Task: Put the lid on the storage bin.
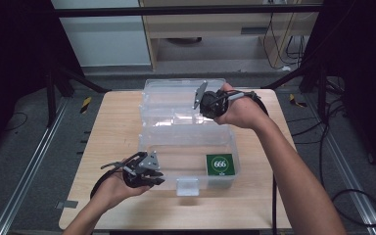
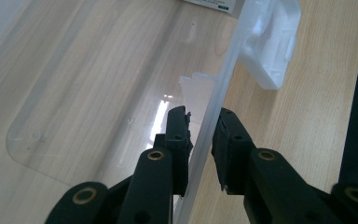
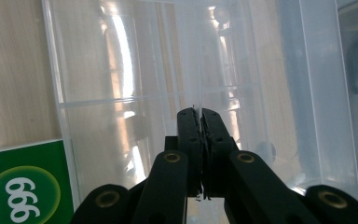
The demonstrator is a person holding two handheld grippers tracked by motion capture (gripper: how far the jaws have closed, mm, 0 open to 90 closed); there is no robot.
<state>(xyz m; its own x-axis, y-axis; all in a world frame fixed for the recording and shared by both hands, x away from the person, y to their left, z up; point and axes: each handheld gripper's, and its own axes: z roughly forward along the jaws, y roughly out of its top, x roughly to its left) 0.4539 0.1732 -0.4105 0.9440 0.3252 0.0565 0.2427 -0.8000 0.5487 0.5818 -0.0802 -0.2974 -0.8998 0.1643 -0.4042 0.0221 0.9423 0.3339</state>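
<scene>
A clear plastic box (image 1: 144, 147) stands open on the wooden table (image 1: 117, 122), its lid (image 1: 176, 87) laid back. A clear inner tray (image 1: 171, 117) sits over the box's rear part. My right gripper (image 1: 206, 112) reaches down into it, jaws shut on the tray's thin upright middle rib (image 3: 198, 70), seen along my right gripper (image 3: 198, 114). My left gripper (image 1: 157, 175) is at the box's front left; in the left gripper view my left gripper (image 2: 203, 116) has one jaw on each side of the front wall (image 2: 223, 70), pinching it. A green "666" pack (image 1: 220, 164) lies inside, front right.
A white latch (image 1: 187, 186) hangs from the middle of the box's front wall, close to the table's near edge. Bare table lies left of the box and in front of it. Dark frame legs and cables stand on the floor around the table.
</scene>
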